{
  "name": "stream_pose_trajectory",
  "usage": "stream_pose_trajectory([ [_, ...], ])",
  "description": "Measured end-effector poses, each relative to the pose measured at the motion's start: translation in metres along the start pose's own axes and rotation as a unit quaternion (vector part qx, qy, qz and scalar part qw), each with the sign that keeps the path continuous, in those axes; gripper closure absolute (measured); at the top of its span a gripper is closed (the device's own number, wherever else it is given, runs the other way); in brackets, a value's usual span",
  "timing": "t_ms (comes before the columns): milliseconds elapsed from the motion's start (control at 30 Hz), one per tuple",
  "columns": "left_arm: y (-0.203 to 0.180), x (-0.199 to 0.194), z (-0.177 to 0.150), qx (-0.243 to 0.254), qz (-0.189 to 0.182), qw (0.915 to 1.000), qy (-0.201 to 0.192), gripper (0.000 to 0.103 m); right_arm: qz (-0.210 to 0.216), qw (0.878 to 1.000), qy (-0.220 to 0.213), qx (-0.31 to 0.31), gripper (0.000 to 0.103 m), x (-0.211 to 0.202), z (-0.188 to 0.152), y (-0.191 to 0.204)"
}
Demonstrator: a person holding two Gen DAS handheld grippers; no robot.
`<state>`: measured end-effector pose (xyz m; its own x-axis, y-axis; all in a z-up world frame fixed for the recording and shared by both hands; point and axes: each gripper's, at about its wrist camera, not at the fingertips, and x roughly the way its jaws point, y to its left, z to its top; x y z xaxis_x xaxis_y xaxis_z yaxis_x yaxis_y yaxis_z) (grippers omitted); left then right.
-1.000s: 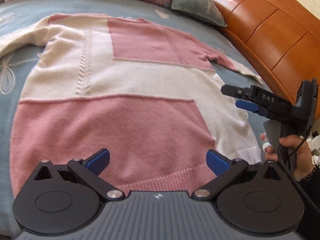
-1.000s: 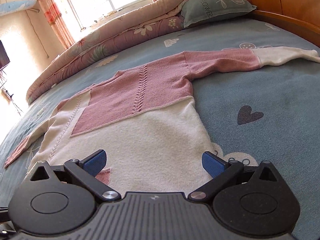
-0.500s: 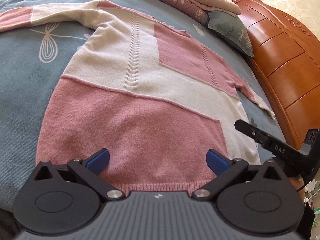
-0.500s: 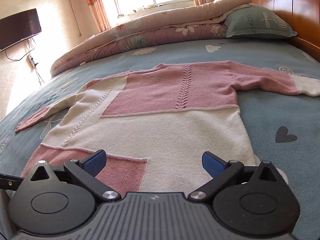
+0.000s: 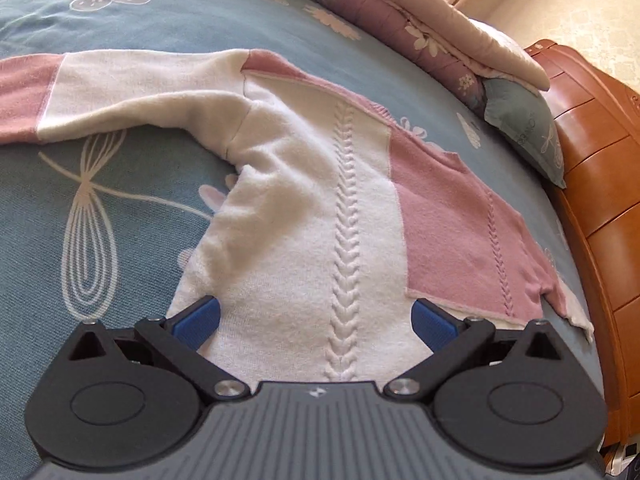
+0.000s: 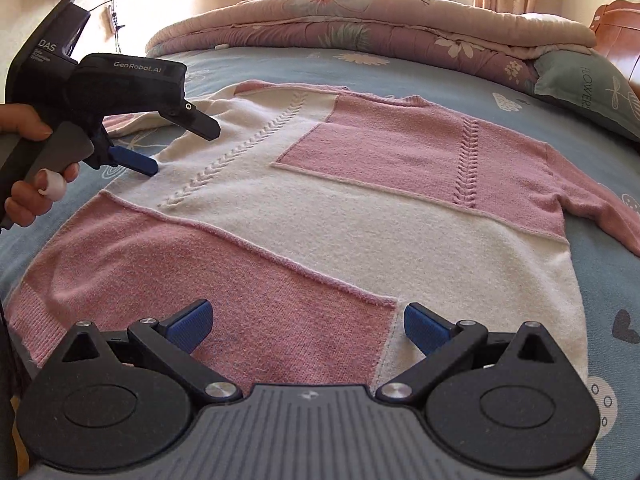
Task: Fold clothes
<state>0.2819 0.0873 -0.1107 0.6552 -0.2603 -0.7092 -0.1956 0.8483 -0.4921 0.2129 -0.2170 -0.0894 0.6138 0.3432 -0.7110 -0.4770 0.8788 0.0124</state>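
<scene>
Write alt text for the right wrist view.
A pink and cream sweater lies flat on a blue bedsheet, unfolded. The right gripper hangs open over its hem, while the left gripper, also open, reaches toward the sweater's far left side.

Left gripper (image 6: pixel 176 148) reads "DAS" and "GenRobot.AI"; pillow (image 6: pixel 588 88) reads "FLOWERS"

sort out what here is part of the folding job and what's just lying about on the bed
Part of the job:
- sweater, pink and white, spread flat
- left gripper, fingers open, over the sweater's left side
- right gripper, fingers open, at the hem

Just lying about:
- rolled quilt
- pillow
- bedsheet underneath
- wooden headboard
</scene>
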Motion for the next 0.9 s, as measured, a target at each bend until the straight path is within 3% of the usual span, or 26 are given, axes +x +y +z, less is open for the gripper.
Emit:
stream_pose_trajectory([
  [167,0.004,-0.018,0.020,-0.025,-0.026,0.9994,-0.002,0.001,-0.005,1.000,0.010,-0.001,0.000,0.007,0.007,0.006],
  [333,-0.019,0.008,0.073,-0.011,-0.069,0.9970,-0.033,0.001,0.003,1.000,0.015,-0.026,0.000,0.011,0.002,0.016],
  [400,-0.022,0.032,0.086,-0.015,-0.066,0.9974,-0.024,0.001,0.006,1.000,0.014,-0.022,0.000,0.012,0.003,0.016],
  [567,-0.004,0.064,0.075,-0.021,-0.034,0.9991,0.016,0.004,0.012,1.000,0.013,-0.016,0.000,0.014,0.004,0.013],
  [733,0.004,0.018,0.066,-0.011,-0.048,0.9986,0.017,0.004,0.011,1.000,0.013,-0.019,0.000,0.014,0.003,0.012],
  [900,0.025,-0.023,0.070,-0.001,-0.016,0.9996,-0.022,0.003,0.011,1.000,0.009,-0.011,0.000,0.015,0.002,0.012],
])
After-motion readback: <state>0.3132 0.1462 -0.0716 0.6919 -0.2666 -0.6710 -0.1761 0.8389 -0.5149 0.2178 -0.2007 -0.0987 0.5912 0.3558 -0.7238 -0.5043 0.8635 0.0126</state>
